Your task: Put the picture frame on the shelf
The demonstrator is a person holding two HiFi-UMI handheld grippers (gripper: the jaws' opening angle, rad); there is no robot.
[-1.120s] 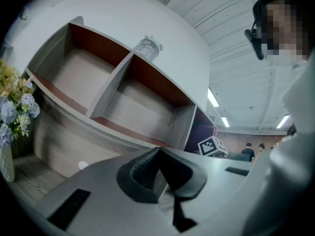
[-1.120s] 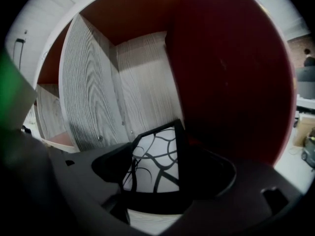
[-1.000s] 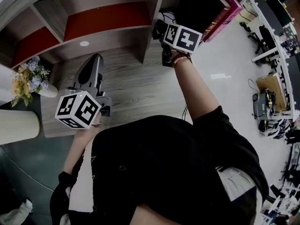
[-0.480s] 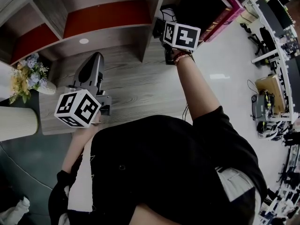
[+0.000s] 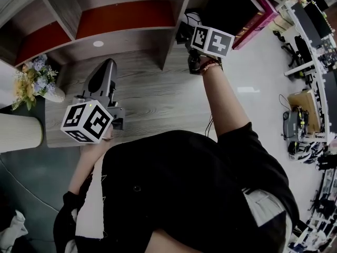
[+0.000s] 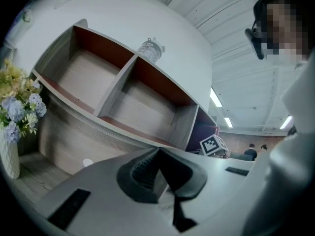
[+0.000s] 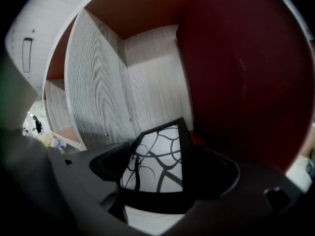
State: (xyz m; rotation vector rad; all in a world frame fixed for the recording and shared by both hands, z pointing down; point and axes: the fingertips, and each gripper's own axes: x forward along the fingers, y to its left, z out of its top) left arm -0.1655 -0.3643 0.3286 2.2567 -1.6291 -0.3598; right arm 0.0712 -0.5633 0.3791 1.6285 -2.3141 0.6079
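Observation:
The picture frame (image 7: pixel 158 161), black-edged with a white and black swirl print, stands tilted between the jaws of my right gripper (image 7: pixel 165 149), inside a shelf compartment (image 7: pixel 147 73) with a grey wood side and a dark red panel. The jaws are easing apart; the left pad lies near the frame's edge and a dark gap shows on the right. From the head view, the right gripper (image 5: pixel 186 30) reaches into the shelf unit (image 5: pixel 126 19) past its upright divider. My left gripper (image 5: pixel 107 70) hovers over the wooden desk (image 5: pixel 158 101), jaws shut and empty (image 6: pixel 158 152).
A vase of flowers (image 5: pixel 34 80) stands at the desk's left end, beside a pale cylinder (image 5: pixel 18 133). Pink books (image 5: pixel 258 17) stand in the shelf to the right. A jar (image 6: pixel 149 49) sits on top of the shelf unit. Office desks lie far right.
The right gripper has shifted slightly right and deeper into the shelf compartment. The left gripper has stayed over the desk.

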